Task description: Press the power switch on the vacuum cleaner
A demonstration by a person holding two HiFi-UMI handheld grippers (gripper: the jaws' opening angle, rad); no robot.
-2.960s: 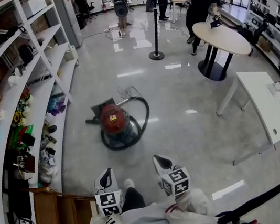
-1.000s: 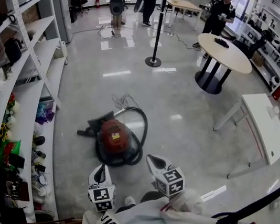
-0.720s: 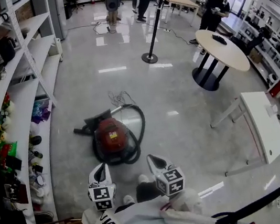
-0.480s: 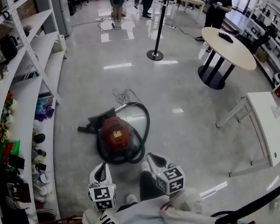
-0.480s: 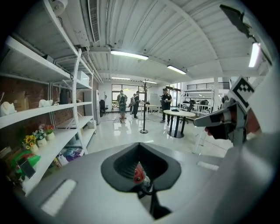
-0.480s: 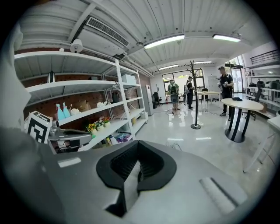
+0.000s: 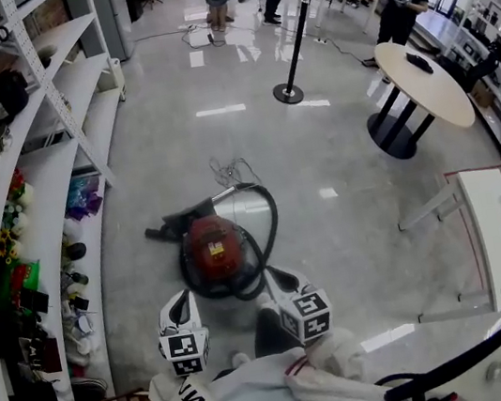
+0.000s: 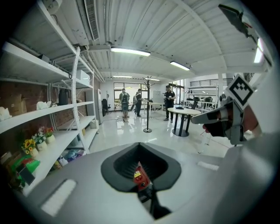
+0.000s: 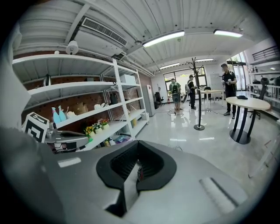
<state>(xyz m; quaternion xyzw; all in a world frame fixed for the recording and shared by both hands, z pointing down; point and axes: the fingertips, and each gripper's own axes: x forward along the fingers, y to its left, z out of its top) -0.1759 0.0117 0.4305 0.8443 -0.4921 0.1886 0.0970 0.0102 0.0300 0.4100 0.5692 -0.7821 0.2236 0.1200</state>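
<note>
Fingers (image 8: pixel 87 192) on my left gripper (image 7: pixel 181 303) look closed together with nothing between them. The right gripper (image 7: pixel 281 280) reads the same in its own view: fingers (image 9: pixel 188 192) together and empty.

The vacuum (image 7: pixel 212 246) sits on the floor (image 7: pixel 359 224) just ahead of both tips and roughly between them, a little toward the left one. The right tip is just beside the near loop of the hose (image 7: pixel 270 230), so I judge neither hand clearly nearer. The red body's long axis runs away from me and slightly left, toward the dark floor head (image 7: pixel 168 228).

Each gripper view shows only a sliver of red through the notch between the fingers. I cannot pick out the switch. There is a yellow label on top of the vacuum, but everything else there is too small to tell.
</note>
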